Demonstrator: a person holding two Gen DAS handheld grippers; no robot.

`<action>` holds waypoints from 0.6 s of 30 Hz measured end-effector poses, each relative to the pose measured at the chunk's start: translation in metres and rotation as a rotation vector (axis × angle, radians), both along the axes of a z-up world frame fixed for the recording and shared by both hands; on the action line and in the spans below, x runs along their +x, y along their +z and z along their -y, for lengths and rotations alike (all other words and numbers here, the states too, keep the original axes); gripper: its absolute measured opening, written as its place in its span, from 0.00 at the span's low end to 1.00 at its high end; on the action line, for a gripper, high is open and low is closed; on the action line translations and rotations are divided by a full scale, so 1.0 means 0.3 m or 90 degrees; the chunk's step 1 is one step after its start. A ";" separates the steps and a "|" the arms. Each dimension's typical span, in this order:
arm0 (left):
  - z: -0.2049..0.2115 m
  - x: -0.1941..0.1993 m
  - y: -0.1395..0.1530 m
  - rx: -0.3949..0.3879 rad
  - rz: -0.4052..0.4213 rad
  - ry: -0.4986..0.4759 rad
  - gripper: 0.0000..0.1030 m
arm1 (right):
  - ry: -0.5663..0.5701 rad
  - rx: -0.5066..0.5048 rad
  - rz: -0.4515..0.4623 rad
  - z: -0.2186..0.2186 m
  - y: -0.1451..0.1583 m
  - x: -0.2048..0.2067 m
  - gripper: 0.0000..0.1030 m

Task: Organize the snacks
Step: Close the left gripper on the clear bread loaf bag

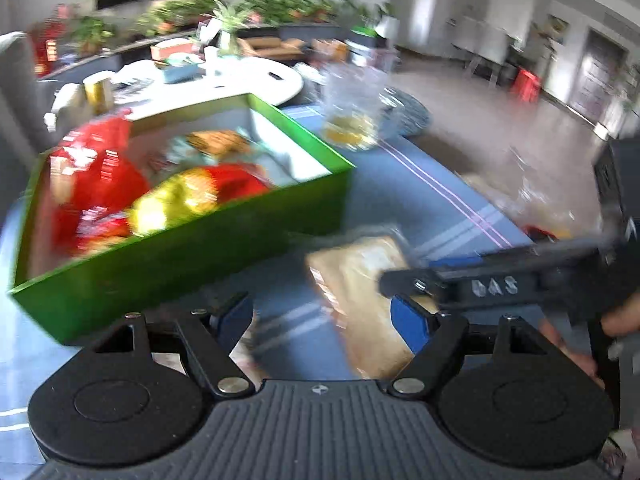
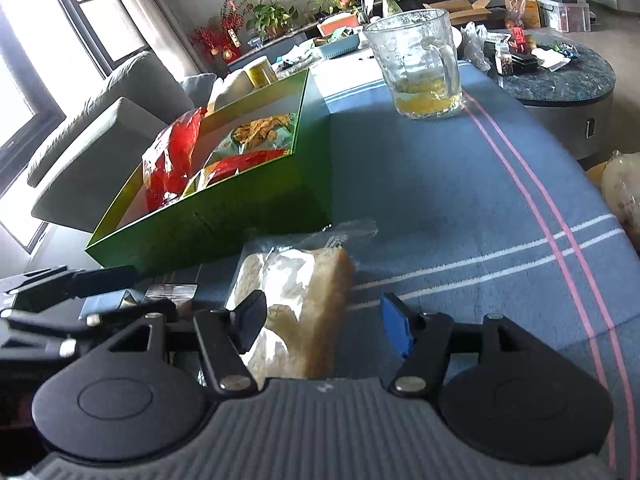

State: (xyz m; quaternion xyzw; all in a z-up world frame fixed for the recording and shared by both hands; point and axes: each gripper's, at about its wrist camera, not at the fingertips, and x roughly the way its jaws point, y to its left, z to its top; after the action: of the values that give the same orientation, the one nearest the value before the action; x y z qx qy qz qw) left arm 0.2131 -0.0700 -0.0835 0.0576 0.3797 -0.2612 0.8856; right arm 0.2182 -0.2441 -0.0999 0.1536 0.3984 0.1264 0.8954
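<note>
A slice of bread in clear wrap (image 2: 300, 300) lies on the blue striped cloth in front of the green box (image 2: 240, 208). My right gripper (image 2: 324, 324) is open around it: the black left finger (image 2: 252, 320) is at the bread's edge and the blue right pad (image 2: 396, 328) stands apart from it. In the blurred left wrist view the bread (image 1: 360, 292) lies near the blue right pad (image 1: 412, 324) of my left gripper (image 1: 324, 320), which is open. The green box (image 1: 180, 260) holds red bags (image 1: 92, 176) and a gold packet (image 1: 172, 200).
A glass mug (image 2: 420, 68) with a little yellow liquid stands on the cloth behind the box. A dark round table (image 2: 560, 80) is at the far right, a grey sofa (image 2: 100, 120) at the left. A small silvery packet (image 2: 172, 292) lies by the box's near wall.
</note>
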 end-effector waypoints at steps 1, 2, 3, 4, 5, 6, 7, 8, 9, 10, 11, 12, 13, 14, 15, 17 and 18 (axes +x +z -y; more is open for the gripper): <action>0.012 -0.003 -0.013 0.006 -0.006 -0.009 0.71 | 0.002 0.000 -0.005 0.000 0.001 0.001 0.57; 0.019 -0.005 -0.025 0.011 -0.013 -0.013 0.71 | 0.006 -0.002 -0.008 0.000 0.003 0.003 0.57; 0.025 -0.004 -0.039 0.014 -0.022 -0.016 0.71 | 0.009 -0.005 -0.010 -0.002 0.004 0.004 0.57; 0.028 -0.003 -0.050 0.011 -0.033 -0.018 0.70 | 0.011 -0.009 -0.012 -0.005 0.005 0.006 0.57; 0.026 -0.007 -0.058 0.004 -0.041 -0.020 0.69 | 0.015 -0.013 -0.013 -0.008 0.007 0.008 0.57; 0.020 -0.004 -0.061 -0.006 -0.047 -0.020 0.69 | 0.017 -0.016 -0.014 -0.011 0.008 0.010 0.57; 0.018 0.003 -0.063 -0.016 -0.053 -0.019 0.67 | 0.021 -0.018 -0.016 -0.015 0.009 0.011 0.57; 0.014 0.012 -0.067 -0.023 -0.058 -0.017 0.67 | 0.026 -0.018 -0.017 -0.018 0.008 0.012 0.57; 0.013 0.014 -0.070 -0.027 -0.061 -0.015 0.66 | 0.029 -0.018 -0.019 -0.021 0.008 0.013 0.57; 0.013 0.017 -0.073 -0.031 -0.064 -0.014 0.65 | 0.030 -0.018 -0.020 -0.023 0.007 0.012 0.57; 0.012 0.020 -0.076 -0.035 -0.067 -0.012 0.65 | 0.031 -0.018 -0.020 -0.025 0.005 0.012 0.57; 0.015 0.022 -0.076 -0.039 -0.071 -0.012 0.63 | 0.033 -0.017 -0.020 -0.026 0.004 0.012 0.57; 0.013 0.026 -0.080 -0.047 -0.076 -0.013 0.62 | 0.035 -0.015 -0.020 -0.026 0.002 0.011 0.57; 0.018 0.035 -0.085 -0.056 -0.082 -0.013 0.61 | 0.037 -0.012 -0.019 -0.025 -0.001 0.012 0.56; 0.016 0.036 -0.089 -0.068 -0.087 -0.015 0.56 | 0.040 -0.008 -0.019 -0.024 -0.002 0.012 0.54; 0.032 0.041 -0.091 -0.080 -0.089 -0.025 0.51 | 0.045 0.001 -0.019 -0.026 -0.001 0.013 0.51; 0.039 0.032 -0.089 -0.078 -0.082 -0.029 0.50 | 0.046 0.003 -0.019 -0.030 0.000 0.013 0.51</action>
State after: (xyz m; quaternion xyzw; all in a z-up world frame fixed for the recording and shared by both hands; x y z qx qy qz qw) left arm 0.2227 -0.0817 -0.1102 -0.0045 0.4175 -0.3074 0.8551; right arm 0.2221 -0.2350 -0.0998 0.1433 0.4168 0.1572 0.8838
